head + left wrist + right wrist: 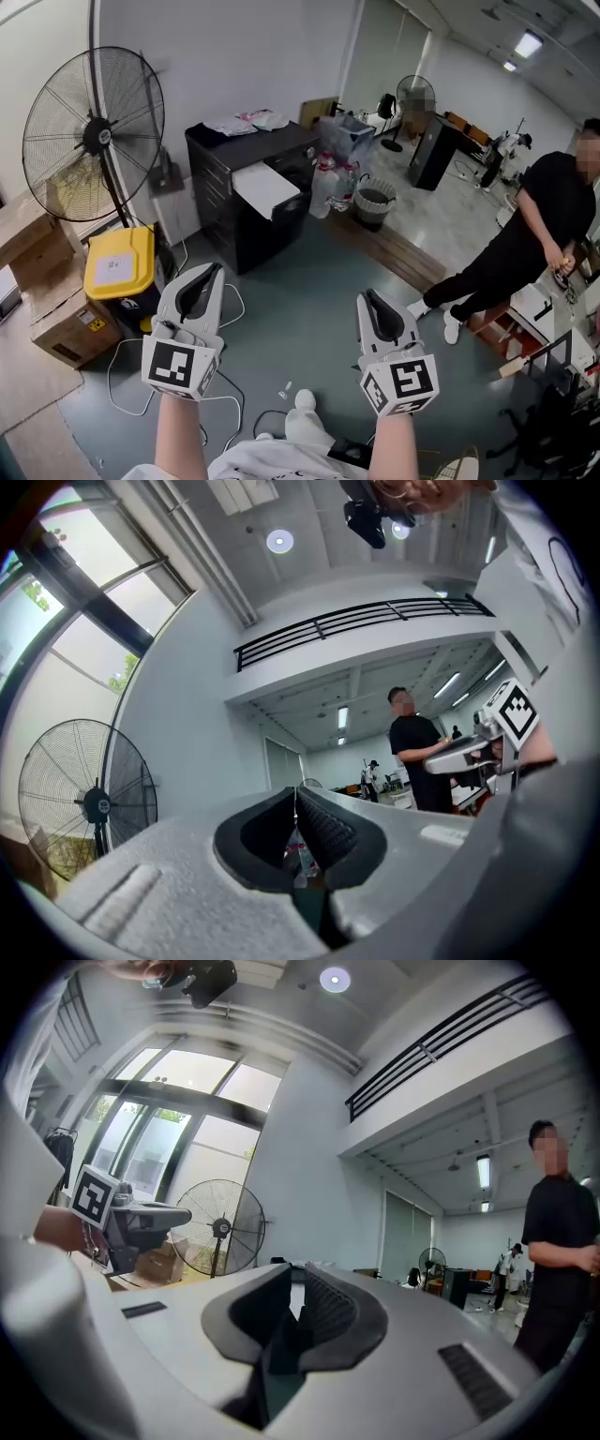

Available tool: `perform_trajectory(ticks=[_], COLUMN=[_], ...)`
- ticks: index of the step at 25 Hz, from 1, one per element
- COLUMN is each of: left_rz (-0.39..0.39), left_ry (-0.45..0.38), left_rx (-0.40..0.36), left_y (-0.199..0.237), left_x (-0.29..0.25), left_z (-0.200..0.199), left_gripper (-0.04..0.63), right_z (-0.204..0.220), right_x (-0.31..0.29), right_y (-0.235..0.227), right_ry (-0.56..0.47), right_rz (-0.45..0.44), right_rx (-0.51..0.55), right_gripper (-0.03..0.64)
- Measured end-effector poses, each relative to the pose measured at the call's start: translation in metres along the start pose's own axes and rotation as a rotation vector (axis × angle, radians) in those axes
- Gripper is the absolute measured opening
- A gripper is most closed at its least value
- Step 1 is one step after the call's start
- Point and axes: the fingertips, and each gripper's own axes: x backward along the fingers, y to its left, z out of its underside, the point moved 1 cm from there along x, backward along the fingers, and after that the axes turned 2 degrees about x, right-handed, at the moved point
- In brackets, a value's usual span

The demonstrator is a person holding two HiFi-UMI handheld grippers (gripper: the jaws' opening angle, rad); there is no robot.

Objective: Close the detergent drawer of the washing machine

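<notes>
I cannot make out a washing machine or a detergent drawer in any view. Both grippers are held in the air over a grey floor, pointing out into the room. My left gripper (214, 270) (296, 795) has its black pads together with nothing between them. My right gripper (367, 296) (296, 1273) is closed to a thin slit and is also empty. Each gripper appears at the edge of the other's view: the right gripper (469, 748) and the left gripper (141, 1217).
A black cabinet (246, 202) with a white panel stands ahead, with water bottles (323, 187) and a mesh bin (374, 202) beside it. At the left are a pedestal fan (94, 131), a yellow-lidded box (120, 262) and cardboard boxes (56, 314). A person in black (525, 244) stands at the right. Cables (225, 398) lie on the floor.
</notes>
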Motion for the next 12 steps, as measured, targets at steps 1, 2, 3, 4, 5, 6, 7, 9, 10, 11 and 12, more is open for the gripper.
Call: perform_trajectory(ticks=[1,2,3,4,5,6,7,9,10,11,12], left_rz=[-0.002,-0.006,-0.011,-0.013,-0.014,-0.016,-0.02,-0.035,-0.042,-0.048,-0.054], left_ry=[0.003,0.006,0.008,0.009,0.011,0.015,0.018,0.021,0.023,0.025,0.029], left_rx=[-0.004,-0.004,0.0,0.002,-0.001,-0.009,-0.015,-0.015,-0.012,-0.012,-0.015], left_y=[0.001,0.002,0.002,0.003,0.003,0.004,0.006,0.014,0.017,0.02,0.021], left_x=[-0.004,-0.008,-0.013,-0.018,-0.025,-0.032,-0.041,-0.06,-0.072,-0.084,-0.097], left_z=[0.002,0.004,0.007,0.009,0.011,0.014,0.017,0.022,0.025,0.028,0.031], left_gripper=[0.02,0.02,0.02,0.02,0.02,0.02,0.02,0.02,0.02,0.02,0.02], right_z=[0.002,0.005,0.008,0.011,0.014,0.017,0.019,0.022,0.024,0.026,0.029], right_x=[-0.005,-0.011,-0.017,-0.024,-0.031,-0.04,-0.051,-0.076,-0.089,-0.102,-0.114], right_y=[-0.001,-0.002,-0.004,-0.007,-0.01,-0.013,-0.017,-0.027,-0.034,-0.042,-0.05], right_ry=[0.002,0.003,0.002,0.002,0.002,0.0,-0.002,-0.008,-0.011,-0.014,-0.016], right_rz=[-0.007,-0.017,-0.026,-0.034,-0.041,-0.049,-0.06,-0.081,-0.09,-0.099,-0.108], right_rx=[-0.006,-0.01,-0.014,-0.018,-0.021,-0.023,-0.023,-0.024,-0.024,-0.025,-0.026], right_gripper=[0.036,0.048,0.058,0.064,0.067,0.067,0.067,0.067,0.067,0.067,0.067])
